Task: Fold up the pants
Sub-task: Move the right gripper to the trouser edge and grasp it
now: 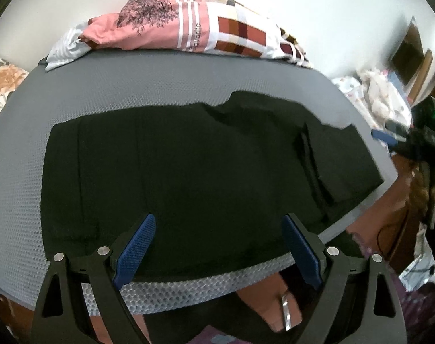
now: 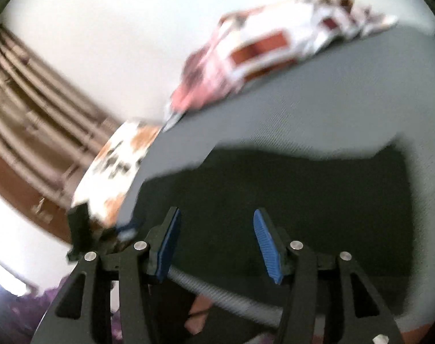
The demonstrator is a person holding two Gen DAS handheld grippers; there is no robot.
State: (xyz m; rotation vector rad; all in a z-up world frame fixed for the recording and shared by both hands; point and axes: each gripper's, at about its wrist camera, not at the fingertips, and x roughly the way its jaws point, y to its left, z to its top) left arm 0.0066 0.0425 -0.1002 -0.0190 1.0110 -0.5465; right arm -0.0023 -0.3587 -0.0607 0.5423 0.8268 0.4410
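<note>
Black pants point(image 1: 194, 166) lie flat on a grey mat point(image 1: 108, 91), folded along their length, running left to right. My left gripper point(image 1: 218, 223) is open and empty, held above the pants' near edge. The right gripper point(image 1: 385, 137) shows at the far right of the left wrist view, beside the pants' right end. In the blurred right wrist view, my right gripper point(image 2: 216, 215) is open and empty above the pants point(image 2: 289, 189). The left gripper point(image 2: 102, 229) shows there at the lower left.
A pile of pink, white and checked clothes point(image 1: 185, 25) lies at the mat's far edge, also in the right wrist view point(image 2: 260, 48). A floral cloth point(image 1: 2, 86) is at the left. Cluttered furniture point(image 1: 403, 66) stands at the right.
</note>
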